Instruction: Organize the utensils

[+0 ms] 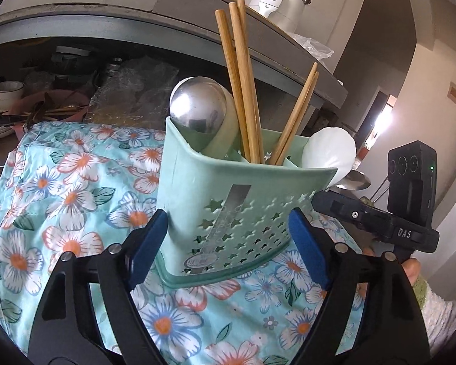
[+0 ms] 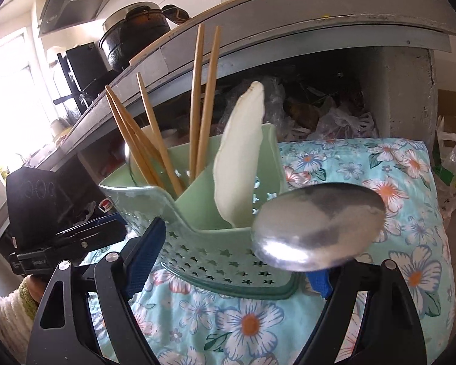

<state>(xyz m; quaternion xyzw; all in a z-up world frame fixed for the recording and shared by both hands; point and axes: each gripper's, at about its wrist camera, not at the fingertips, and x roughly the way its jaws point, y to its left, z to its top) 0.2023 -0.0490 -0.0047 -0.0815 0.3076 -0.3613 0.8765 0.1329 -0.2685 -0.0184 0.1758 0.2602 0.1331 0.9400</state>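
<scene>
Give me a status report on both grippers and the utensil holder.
Left gripper and right gripper: jaws flank the holder at opposite ends, grip unclear. Holder upright on floral cloth, chopsticks and spoons inside. Metal spoon overhangs right jaws.

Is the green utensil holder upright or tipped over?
Upright: the green utensil holder stands on its base on the floral cloth, chopsticks pointing up.
</scene>
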